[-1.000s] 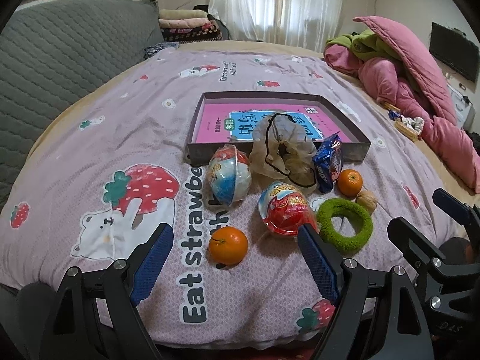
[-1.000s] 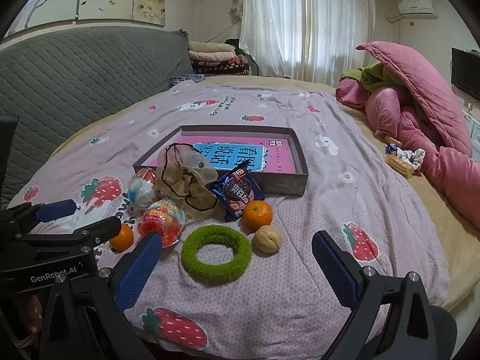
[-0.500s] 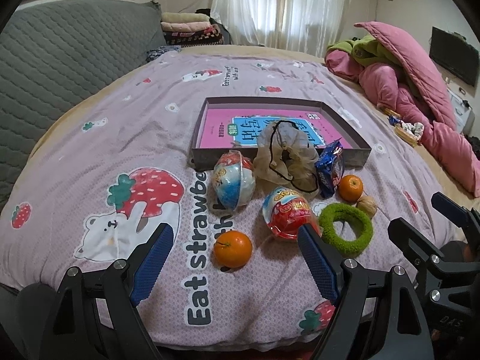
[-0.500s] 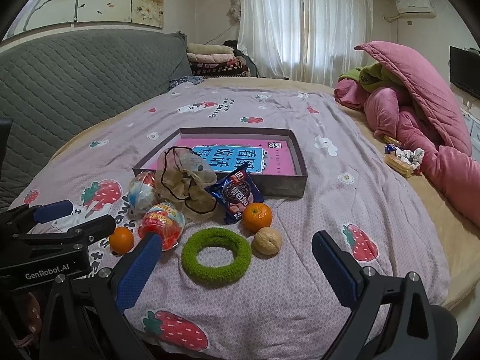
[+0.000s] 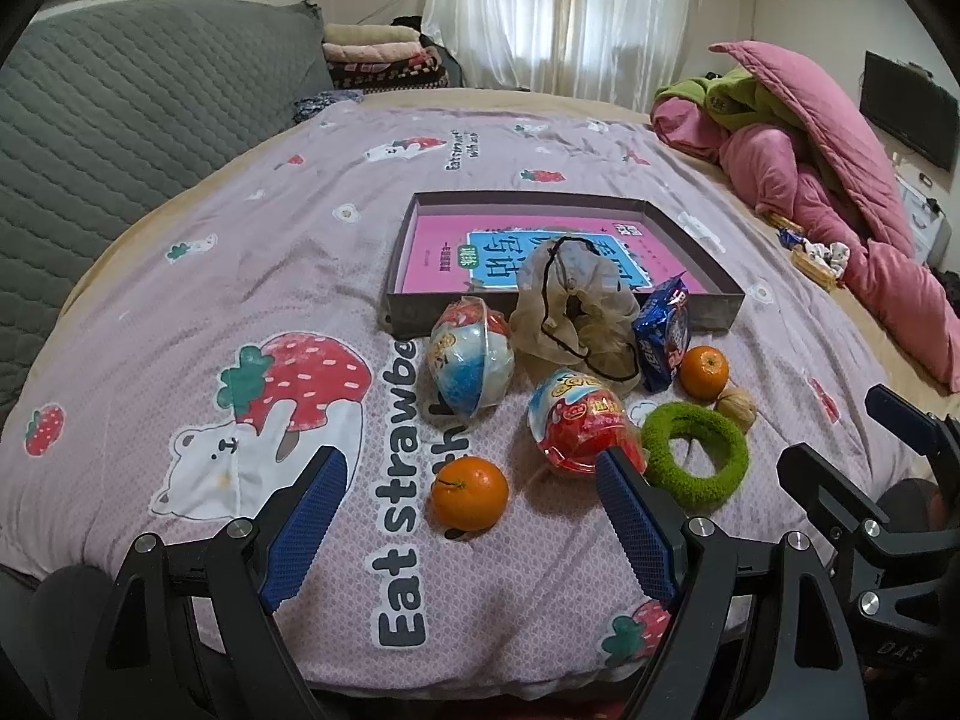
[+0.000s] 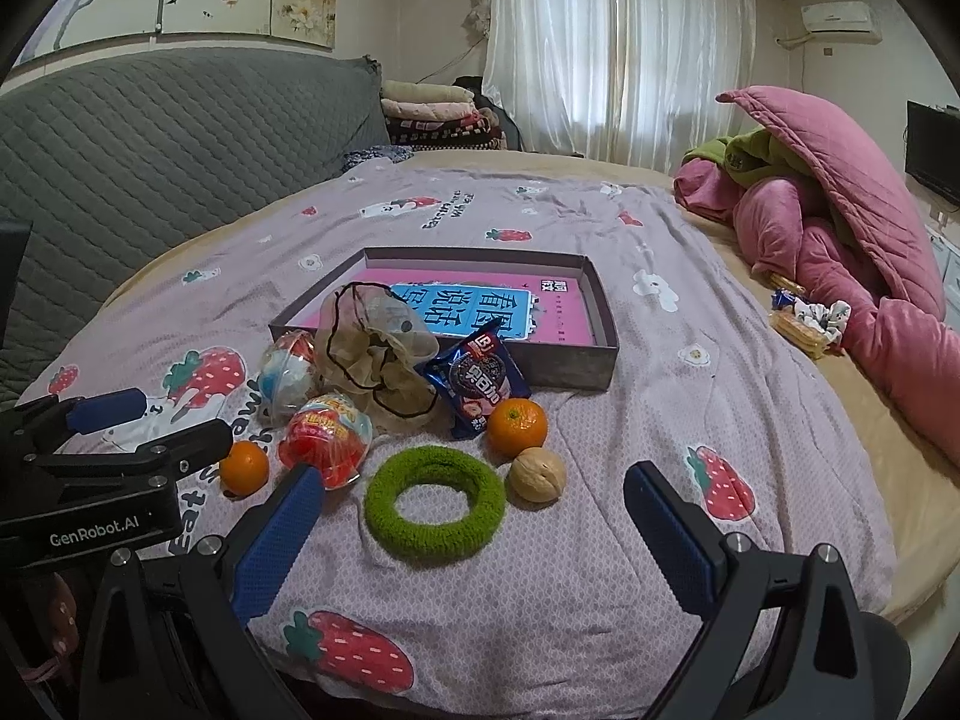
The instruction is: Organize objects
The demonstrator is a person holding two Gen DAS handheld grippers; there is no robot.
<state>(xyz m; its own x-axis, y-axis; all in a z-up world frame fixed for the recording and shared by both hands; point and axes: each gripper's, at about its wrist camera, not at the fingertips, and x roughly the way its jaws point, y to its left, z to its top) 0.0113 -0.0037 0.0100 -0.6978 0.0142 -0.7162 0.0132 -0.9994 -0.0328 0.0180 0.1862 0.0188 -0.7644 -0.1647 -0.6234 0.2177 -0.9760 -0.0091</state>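
Both grippers hung released and empty over the bed (image 5: 180, 276). The near orange (image 5: 469, 493) lay between the left gripper (image 5: 465, 516) fingers' tips (untouched); the green ring (image 6: 434, 501) lay ahead of the right gripper (image 6: 471, 513), near the tray (image 6: 576, 363).

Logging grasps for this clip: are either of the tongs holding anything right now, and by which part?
Nothing is held. Left tongs and right tongs are both open, empty.
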